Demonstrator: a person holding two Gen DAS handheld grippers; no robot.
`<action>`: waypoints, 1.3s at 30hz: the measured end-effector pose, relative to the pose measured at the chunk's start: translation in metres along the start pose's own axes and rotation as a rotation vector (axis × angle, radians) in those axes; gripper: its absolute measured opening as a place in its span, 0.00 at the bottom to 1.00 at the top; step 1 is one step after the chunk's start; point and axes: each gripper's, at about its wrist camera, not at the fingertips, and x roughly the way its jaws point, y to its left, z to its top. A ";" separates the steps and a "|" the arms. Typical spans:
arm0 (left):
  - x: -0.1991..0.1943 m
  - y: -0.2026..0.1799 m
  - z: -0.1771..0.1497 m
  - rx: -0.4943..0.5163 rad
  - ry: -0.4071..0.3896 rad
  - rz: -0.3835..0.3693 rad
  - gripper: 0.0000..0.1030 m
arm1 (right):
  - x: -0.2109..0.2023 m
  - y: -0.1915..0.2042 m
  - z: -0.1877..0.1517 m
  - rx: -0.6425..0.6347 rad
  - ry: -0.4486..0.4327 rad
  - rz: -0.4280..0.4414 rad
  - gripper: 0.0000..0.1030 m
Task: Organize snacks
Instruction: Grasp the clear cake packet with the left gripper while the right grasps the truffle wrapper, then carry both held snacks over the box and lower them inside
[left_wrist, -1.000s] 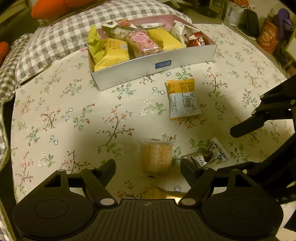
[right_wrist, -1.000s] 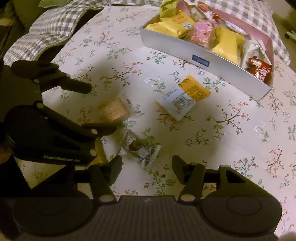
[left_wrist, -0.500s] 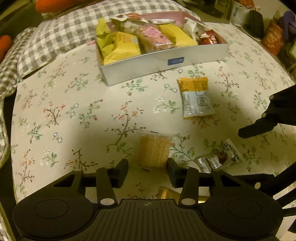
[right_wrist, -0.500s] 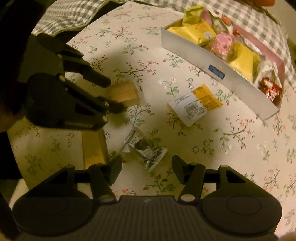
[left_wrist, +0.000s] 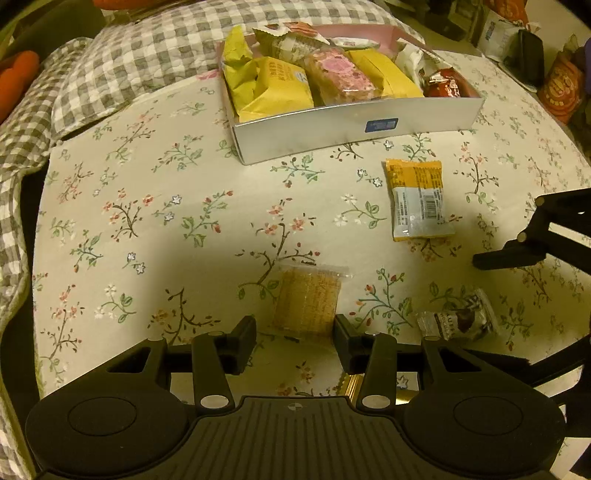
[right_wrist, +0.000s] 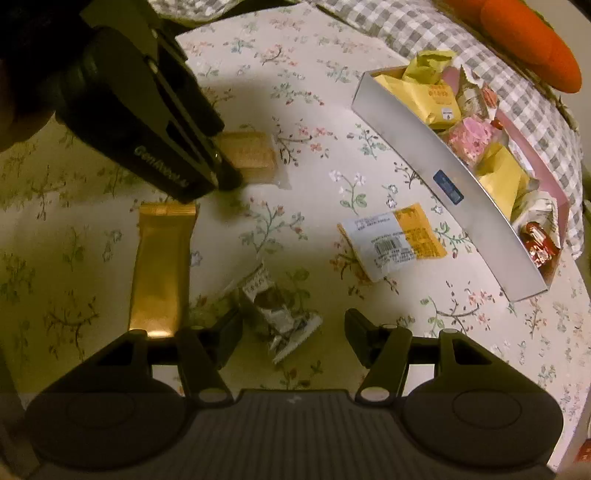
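Note:
A clear-wrapped tan cracker pack (left_wrist: 308, 301) lies on the floral tablecloth, its near end between the open fingers of my left gripper (left_wrist: 295, 338); it also shows in the right wrist view (right_wrist: 249, 155). My right gripper (right_wrist: 293, 334) is open over a brown-and-white wrapped chocolate (right_wrist: 275, 308), which also shows in the left wrist view (left_wrist: 456, 319). An orange-and-white packet (left_wrist: 417, 199) lies mid-table. A gold bar (right_wrist: 160, 269) lies to the left. A silver box (left_wrist: 354, 129) holds several yellow, pink and red snacks.
A grey checked cushion (left_wrist: 147, 55) lies behind the box, with an orange plush (right_wrist: 528, 37) on it. Bags (left_wrist: 561, 85) stand beyond the table's far right edge. The left gripper's body (right_wrist: 136, 110) fills the upper left of the right wrist view.
My left gripper moved forward and narrowed around the cracker pack's near end. My right gripper shifted right and closer over the chocolate; the gold bar came into view.

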 end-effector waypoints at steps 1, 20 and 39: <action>0.000 0.000 0.000 -0.002 0.000 0.002 0.41 | 0.001 0.000 0.001 0.001 -0.006 0.004 0.56; 0.004 0.004 0.005 -0.030 0.000 0.010 0.42 | 0.002 -0.008 0.009 0.147 -0.003 0.109 0.18; -0.007 0.016 0.016 -0.088 -0.045 0.002 0.31 | -0.023 -0.051 0.003 0.402 -0.069 0.071 0.17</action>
